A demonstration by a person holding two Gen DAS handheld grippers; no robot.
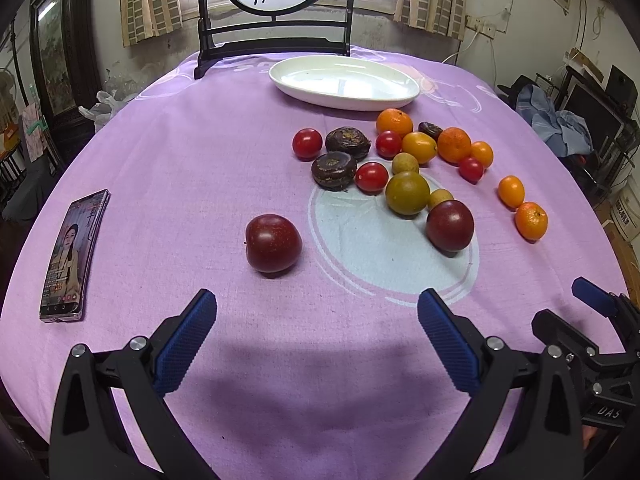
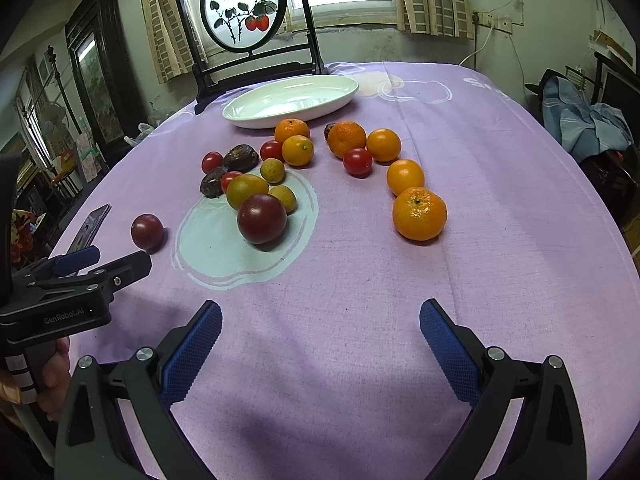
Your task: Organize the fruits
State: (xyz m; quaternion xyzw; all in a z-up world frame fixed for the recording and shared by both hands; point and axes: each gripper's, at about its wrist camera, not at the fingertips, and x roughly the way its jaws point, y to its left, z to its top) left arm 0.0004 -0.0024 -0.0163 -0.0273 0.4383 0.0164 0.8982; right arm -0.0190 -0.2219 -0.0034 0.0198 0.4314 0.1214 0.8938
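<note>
The left wrist view is showing a phone [image 1: 74, 254] lying screen-up at nine o'clock on the tabletop [image 1: 200, 152], while the right wrist view is catching only its edge and is instead showing the Chinese characters on the round painted screen [image 2: 242, 6] standing at twelve o'clock. The left gripper [image 1: 316, 320] is hovering low with its blue-padded fingers [image 1: 184, 344] spread wide apart and holding nothing; the right gripper [image 2: 320, 328] is doing the same. A lilac cloth with a pale printed circle is covering the tabletop, and curtains are framing a bright window behind. A white oval plate [image 1: 344, 82] is sitting bare at twelve o'clock. One dark red plum [image 1: 273, 243] is lying alone just ahead of the left gripper; the remaining fruits [image 1: 408, 168] are clustering at one o'clock, well apart from the plate: cherry tomatoes, oranges, kumquats, a green plum, another red plum and dark wrinkled fruits.
</note>
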